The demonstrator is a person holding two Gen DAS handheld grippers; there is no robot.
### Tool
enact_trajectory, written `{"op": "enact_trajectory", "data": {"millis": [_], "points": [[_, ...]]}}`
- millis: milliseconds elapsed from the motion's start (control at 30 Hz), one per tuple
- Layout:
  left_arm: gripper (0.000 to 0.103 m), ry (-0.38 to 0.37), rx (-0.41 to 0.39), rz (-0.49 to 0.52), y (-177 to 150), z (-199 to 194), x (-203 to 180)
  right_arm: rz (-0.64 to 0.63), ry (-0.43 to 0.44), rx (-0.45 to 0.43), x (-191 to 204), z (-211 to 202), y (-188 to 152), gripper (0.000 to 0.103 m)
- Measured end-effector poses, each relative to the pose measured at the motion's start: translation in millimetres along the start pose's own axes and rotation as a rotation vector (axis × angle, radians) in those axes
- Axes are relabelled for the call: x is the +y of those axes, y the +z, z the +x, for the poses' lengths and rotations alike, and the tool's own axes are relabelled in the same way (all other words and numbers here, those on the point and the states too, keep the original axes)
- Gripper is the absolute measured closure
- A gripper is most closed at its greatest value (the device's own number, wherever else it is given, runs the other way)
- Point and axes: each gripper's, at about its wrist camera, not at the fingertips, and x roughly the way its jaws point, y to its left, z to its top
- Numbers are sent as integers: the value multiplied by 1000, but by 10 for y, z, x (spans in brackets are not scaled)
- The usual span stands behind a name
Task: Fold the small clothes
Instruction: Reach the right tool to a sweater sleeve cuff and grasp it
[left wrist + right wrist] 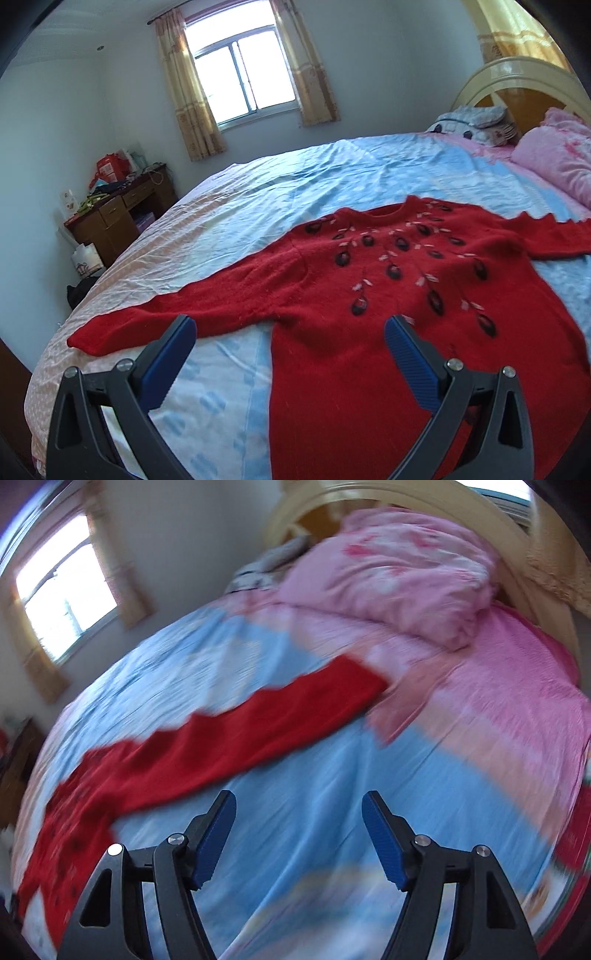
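Red sweater spread flat on a bed, both tongs empty above it.

The sweater lies face up on the blue-and-pink sheet, sleeves out to either side, neck toward the window. The left tongs hang wide open over the armpit by one sleeve, nothing between the blue pads. In the blurred right view, the right tongs stand partly open over bare sheet, just beside the other sleeve; a pink quilt is piled by the headboard.
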Motion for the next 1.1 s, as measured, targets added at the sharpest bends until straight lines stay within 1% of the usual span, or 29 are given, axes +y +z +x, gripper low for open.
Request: {"op": "enact_trajectory", "data": {"millis": [100,233,500,700,733,767,800,833,867,967,1100], "points": [[0,18,25,-23,32,167,10,47,-55,17,-228,272,292,32],[0,46,47,-25,32,330,-9,84,-111,25,-459,596,589,32],[0,98,98,-29,119,708,21,126,-116,62,-613,1096,954,43],[0,102,122,-24,139,865,-37,105,-87,93,-571,1275,1030,45],[0,102,127,-23,143,900,-50,89,-85,92,-541,1284,1034,48],[0,101,134,-22,150,936,-66,77,-79,96,-514,1293,1031,54],[0,99,141,-23,156,970,-80,66,-79,100,-489,1303,1029,56],[0,98,146,-26,164,999,-85,54,-86,102,-466,1307,1024,63],[0,95,151,-31,170,1024,-89,41,-93,105,-445,1309,1020,74],[0,89,167,-40,159,1071,-104,31,-89,107,-428,1275,1004,81],[0,82,171,-37,125,1085,-136,14,-95,76,-368,1160,1032,82]]}}
